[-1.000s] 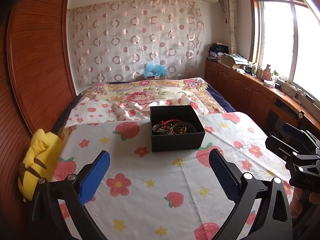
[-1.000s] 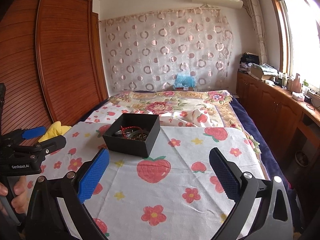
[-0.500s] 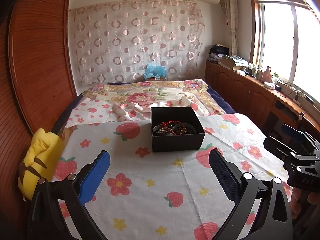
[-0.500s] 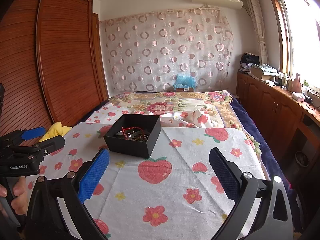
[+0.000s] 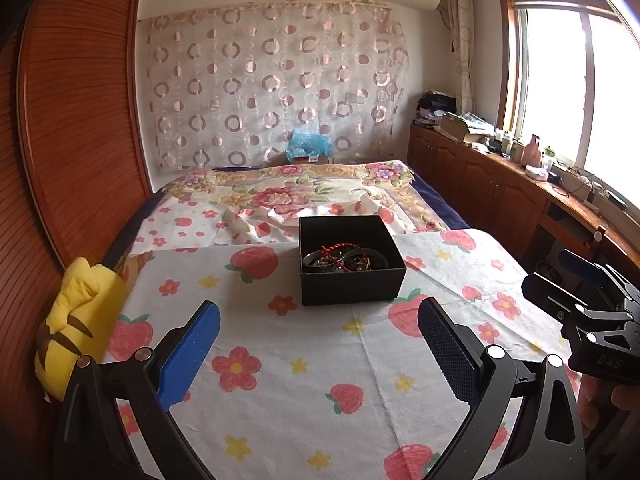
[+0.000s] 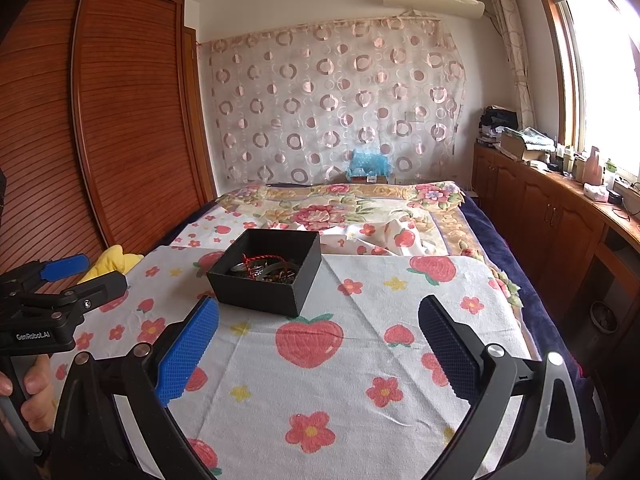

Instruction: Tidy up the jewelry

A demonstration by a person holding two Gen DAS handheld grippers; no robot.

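A black open box [image 5: 352, 280] [image 6: 256, 294] rests on a strawberry-and-flower cloth [image 5: 312, 376] [image 6: 360, 360] spread over the bed. Inside lies a tangle of jewelry [image 5: 344, 258] [image 6: 266, 270]: dark bangles, beads and a red cord. My left gripper [image 5: 318, 338] hovers open over the cloth, short of the box, nothing between its blue pads. My right gripper [image 6: 318, 338] is also open and empty, with the box ahead to its left. Each gripper shows at the edge of the other's view, the right gripper [image 5: 568, 272] and the left gripper [image 6: 84, 270], both hand-held.
A yellow plush toy [image 5: 76, 320] [image 6: 114, 262] lies at the bed's left edge beside a wooden wardrobe [image 6: 120, 120]. A floral blanket [image 5: 288, 192] covers the far bed. Wooden cabinets [image 5: 500, 196] with clutter line the right wall under a window.
Both views have crept slightly toward the box, which sits a little lower and nearer in frame. Both grippers stay open and empty.
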